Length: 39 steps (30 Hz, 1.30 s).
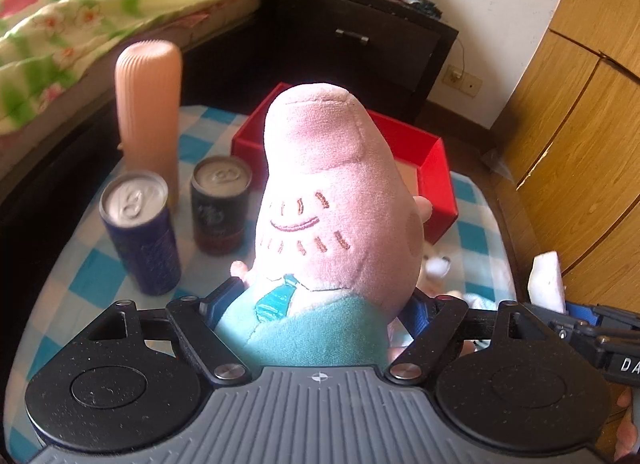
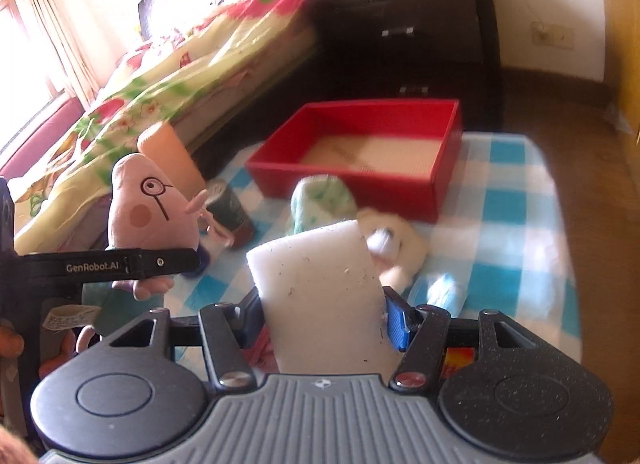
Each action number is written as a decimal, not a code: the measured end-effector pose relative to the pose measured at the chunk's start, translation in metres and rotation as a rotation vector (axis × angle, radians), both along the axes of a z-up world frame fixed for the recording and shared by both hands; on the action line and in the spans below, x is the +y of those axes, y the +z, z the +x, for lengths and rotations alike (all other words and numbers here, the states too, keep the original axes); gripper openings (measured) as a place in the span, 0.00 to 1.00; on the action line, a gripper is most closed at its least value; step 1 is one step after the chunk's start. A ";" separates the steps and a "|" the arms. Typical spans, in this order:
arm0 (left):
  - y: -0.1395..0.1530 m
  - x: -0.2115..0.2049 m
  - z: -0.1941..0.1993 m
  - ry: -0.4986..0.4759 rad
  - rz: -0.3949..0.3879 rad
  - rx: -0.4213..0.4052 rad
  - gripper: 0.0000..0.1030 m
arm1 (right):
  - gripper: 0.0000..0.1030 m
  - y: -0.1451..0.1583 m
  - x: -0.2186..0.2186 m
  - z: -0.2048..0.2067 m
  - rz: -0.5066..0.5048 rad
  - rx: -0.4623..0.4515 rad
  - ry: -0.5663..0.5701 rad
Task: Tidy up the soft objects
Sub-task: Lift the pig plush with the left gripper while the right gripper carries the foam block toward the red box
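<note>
My left gripper (image 1: pixel 320 304) is shut on a pink pig plush (image 1: pixel 332 200) in a teal shirt, held above the checked table in front of the red box (image 1: pixel 436 180); the plush also shows in the right wrist view (image 2: pixel 148 208). My right gripper (image 2: pixel 324 320) is shut on a white sponge block (image 2: pixel 320 288), also seen at the right edge of the left wrist view (image 1: pixel 546 280). The red box (image 2: pixel 360 180) stands open ahead with a bare cardboard floor. A white teddy (image 2: pixel 392 248), a green-white cloth bundle (image 2: pixel 324 200) and a blue cloth (image 2: pixel 440 288) lie on the table before it.
Two drink cans (image 1: pixel 138 232) (image 1: pixel 220 208) and a tall ribbed peach bottle (image 1: pixel 148 112) stand at the table's left. A bed with a floral quilt (image 2: pixel 160 84) lies left, a dark nightstand (image 2: pixel 408 48) behind the box, wooden cabinets (image 1: pixel 580 124) to the right.
</note>
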<state>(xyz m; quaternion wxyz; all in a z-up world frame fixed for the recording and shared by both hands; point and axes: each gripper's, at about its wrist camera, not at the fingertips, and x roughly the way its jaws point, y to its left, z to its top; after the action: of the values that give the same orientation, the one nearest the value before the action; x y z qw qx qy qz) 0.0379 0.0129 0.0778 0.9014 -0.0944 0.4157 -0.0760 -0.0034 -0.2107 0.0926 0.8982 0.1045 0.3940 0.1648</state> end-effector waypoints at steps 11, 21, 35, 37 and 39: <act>0.022 -0.022 0.018 -0.033 0.000 -0.082 0.75 | 0.36 0.031 0.004 0.012 0.010 -0.117 -0.016; 0.037 -0.034 0.045 -0.025 -0.008 -0.136 0.76 | 0.36 0.048 0.007 0.042 0.017 -0.182 -0.062; 0.037 -0.037 0.103 0.025 -0.002 -0.160 0.76 | 0.36 0.046 0.002 0.112 0.022 -0.194 -0.130; 0.035 -0.036 0.111 0.033 0.004 -0.158 0.76 | 0.36 0.044 0.002 0.123 0.027 -0.196 -0.131; 0.034 -0.035 0.118 0.042 0.012 -0.160 0.76 | 0.36 0.040 0.003 0.133 0.030 -0.198 -0.130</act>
<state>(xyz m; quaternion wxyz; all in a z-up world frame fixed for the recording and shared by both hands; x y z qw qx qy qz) 0.1558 -0.0224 0.1117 0.9337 -0.0916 0.3407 -0.0618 0.1292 -0.2080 0.1329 0.9399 0.1266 0.2929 0.1216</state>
